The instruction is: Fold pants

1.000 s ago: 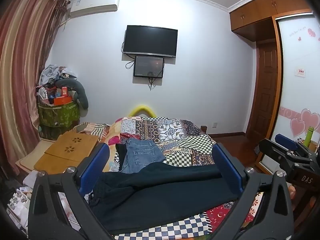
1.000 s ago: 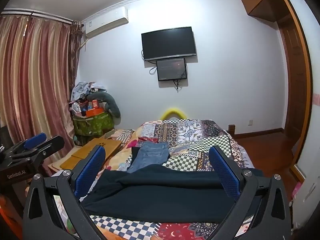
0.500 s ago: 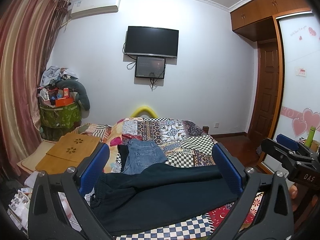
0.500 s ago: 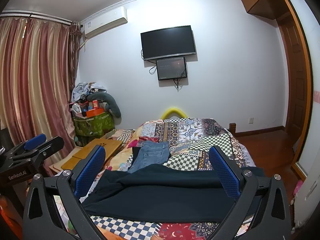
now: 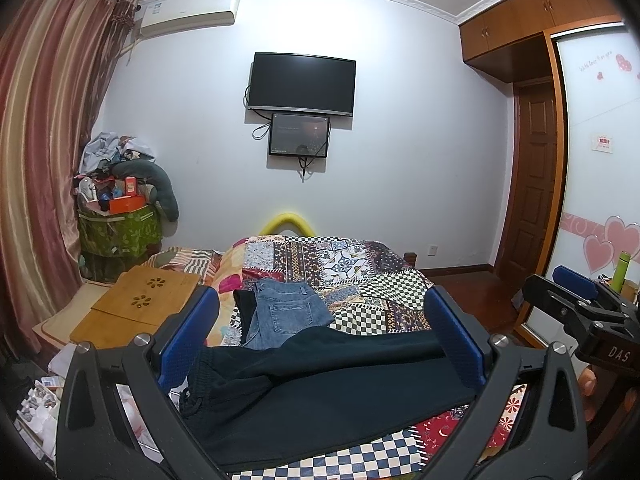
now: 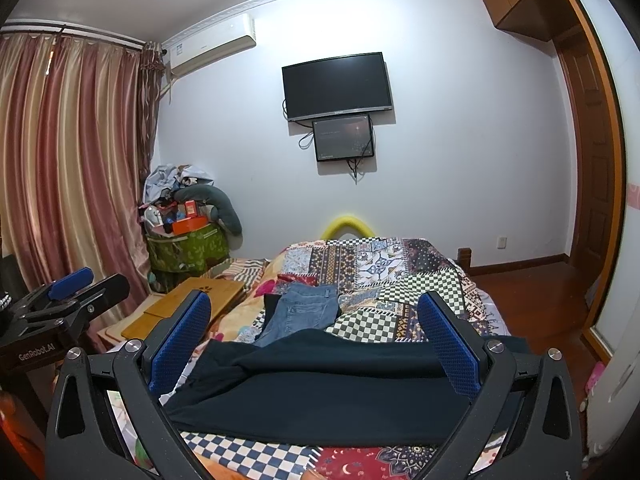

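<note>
1. Left hand-held gripper (image 5: 322, 342) is held level and pointing forward, its blue-padded fingers (image 5: 188, 336) spread wide apart with nothing between them.
2. Right hand-held gripper (image 6: 314, 342) sits in much the same pose: level, facing forward, blue pads (image 6: 450, 346) wide apart and gripping nothing.
3. Each shows up in the other's view, the left one at the left edge of the right wrist camera, the right one at the right edge of the left wrist camera, so they are side by side and apart.
4. A bit of the person's hand (image 5: 590, 378) shows under the right tool.
</note>
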Available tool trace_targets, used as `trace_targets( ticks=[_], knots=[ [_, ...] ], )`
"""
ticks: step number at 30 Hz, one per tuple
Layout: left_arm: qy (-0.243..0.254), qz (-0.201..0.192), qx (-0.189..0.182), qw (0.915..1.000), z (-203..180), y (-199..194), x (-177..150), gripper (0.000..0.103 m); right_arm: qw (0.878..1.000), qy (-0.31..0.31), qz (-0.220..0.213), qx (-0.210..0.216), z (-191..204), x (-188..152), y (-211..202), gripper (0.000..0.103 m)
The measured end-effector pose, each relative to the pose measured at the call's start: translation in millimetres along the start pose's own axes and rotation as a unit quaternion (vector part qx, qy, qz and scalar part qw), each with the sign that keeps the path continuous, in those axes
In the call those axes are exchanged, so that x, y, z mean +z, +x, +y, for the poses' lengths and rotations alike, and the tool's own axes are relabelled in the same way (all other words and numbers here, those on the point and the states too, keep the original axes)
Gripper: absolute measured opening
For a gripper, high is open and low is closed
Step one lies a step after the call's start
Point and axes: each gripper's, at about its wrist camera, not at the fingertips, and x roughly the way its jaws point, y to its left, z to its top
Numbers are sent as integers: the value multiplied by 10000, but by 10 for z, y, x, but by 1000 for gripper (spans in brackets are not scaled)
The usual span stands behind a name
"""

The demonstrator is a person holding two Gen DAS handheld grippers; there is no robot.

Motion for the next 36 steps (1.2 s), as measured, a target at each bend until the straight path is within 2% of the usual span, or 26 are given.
trace_targets(
  ticks=[36],
  knots=[
    [44, -8, 66, 10000, -49, 30, -7, 103, 10000, -23, 77, 0, -49, -20, 70, 103]
  ],
)
